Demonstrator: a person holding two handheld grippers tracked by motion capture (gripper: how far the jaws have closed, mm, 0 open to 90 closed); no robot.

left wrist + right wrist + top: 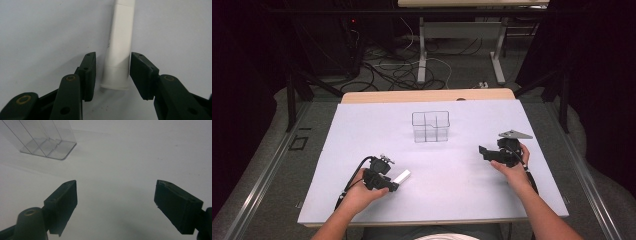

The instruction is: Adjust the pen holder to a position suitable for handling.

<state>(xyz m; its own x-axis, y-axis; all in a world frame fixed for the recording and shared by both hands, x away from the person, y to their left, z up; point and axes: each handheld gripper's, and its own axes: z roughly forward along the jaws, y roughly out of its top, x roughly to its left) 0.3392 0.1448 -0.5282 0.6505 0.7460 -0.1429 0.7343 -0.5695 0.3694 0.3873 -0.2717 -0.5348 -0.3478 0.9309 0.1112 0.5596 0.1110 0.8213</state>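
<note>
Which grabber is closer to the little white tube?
The left gripper. Its jaws sit on either side of the white tube's end on the table. The right gripper is far off across the mat, open with nothing between its jaws.

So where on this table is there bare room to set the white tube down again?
Most of the white table cover is bare: the wide strip between the clear divided organizer and the near edge, and both far corners. It is crowded only near the left gripper, whose jaws bracket the white tube, and by the right gripper.
</note>
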